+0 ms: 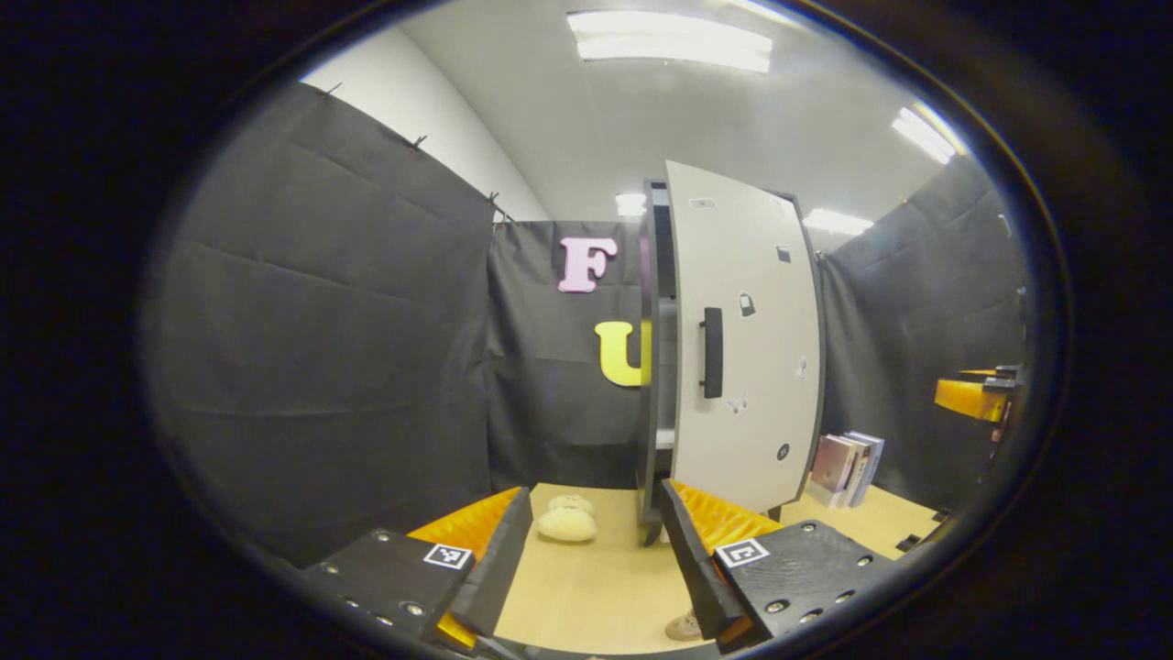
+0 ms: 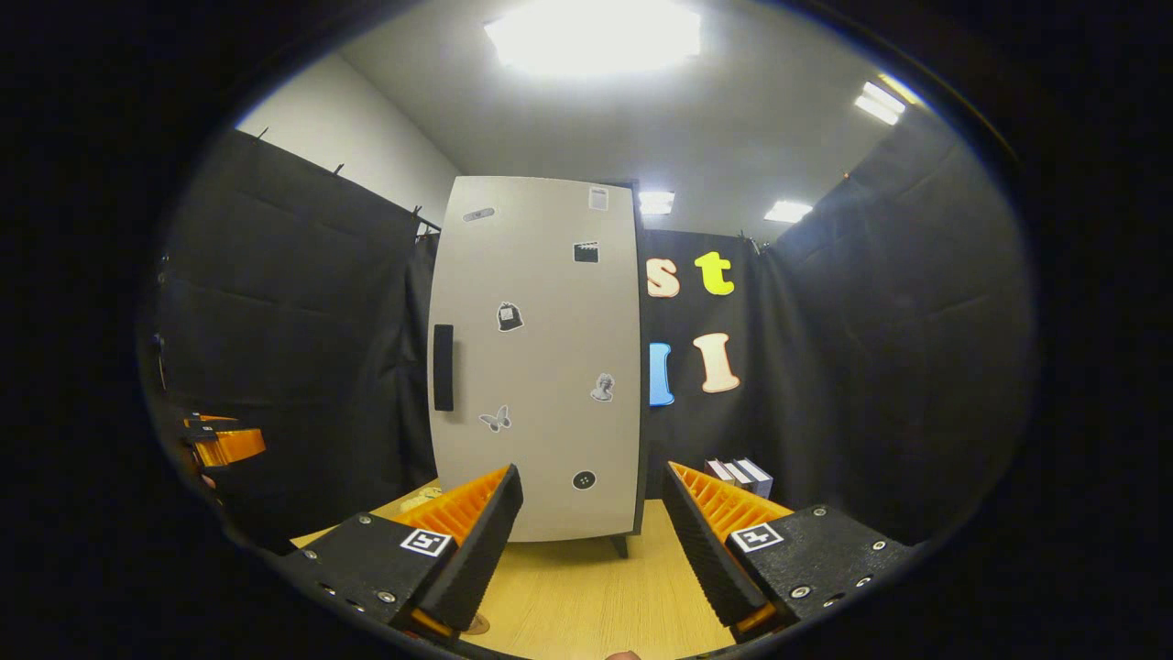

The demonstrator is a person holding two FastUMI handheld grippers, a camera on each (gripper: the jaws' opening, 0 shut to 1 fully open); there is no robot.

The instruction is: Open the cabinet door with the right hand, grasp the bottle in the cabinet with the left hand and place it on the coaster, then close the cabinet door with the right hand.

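Cabinet door (image 2: 536, 357) nearly shut, handle (image 2: 443, 367) untouched. Left gripper (image 1: 596, 559) wide, empty. Right gripper (image 2: 591, 550) wide, empty, facing door.

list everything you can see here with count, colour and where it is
cabinet: 1, dark frame, on the table at the back
cabinet door: 1, pale grey with stickers, front of cabinet
door handle: 1, black, on the door's edge
books: a few, pinkish and pale, upright right of cabinet
plush toy: 1, cream, on table left of cabinet
table: 1, light wood
left gripper: 1, fingers apart, empty
right gripper: 1, fingers apart, empty
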